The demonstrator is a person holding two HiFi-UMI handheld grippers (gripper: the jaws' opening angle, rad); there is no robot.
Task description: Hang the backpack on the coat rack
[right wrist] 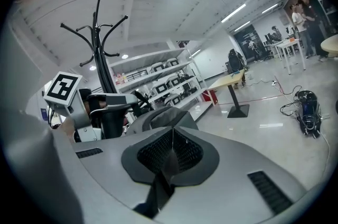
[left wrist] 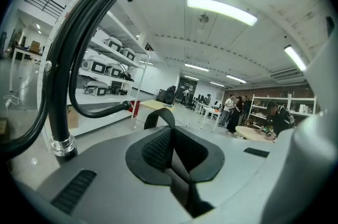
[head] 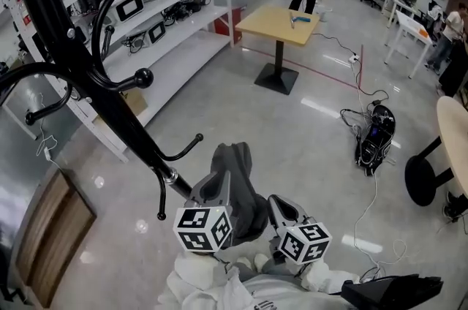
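The black coat rack (head: 95,74) rises at the left of the head view, its curved hooks spreading around the pole. Just right of its lower pole hangs the grey backpack (head: 238,177), carried by both grippers. My left gripper (head: 219,188) is shut on a black strap of the backpack (left wrist: 158,118), and the rack's pole (left wrist: 58,112) stands close on its left. My right gripper (head: 281,208) is also shut on a strap, which runs down between its pads (right wrist: 166,162). The right gripper view shows the backpack's grey top (right wrist: 166,118), the left gripper's marker cube (right wrist: 62,88) and the rack (right wrist: 100,54).
White shelving with devices (head: 146,1) stands behind the rack. A wooden table (head: 281,23) is farther off, and a black bag with cables (head: 374,137) lies on the floor at right. A round table (head: 455,148) is at the right edge, a wood panel (head: 51,235) at bottom left.
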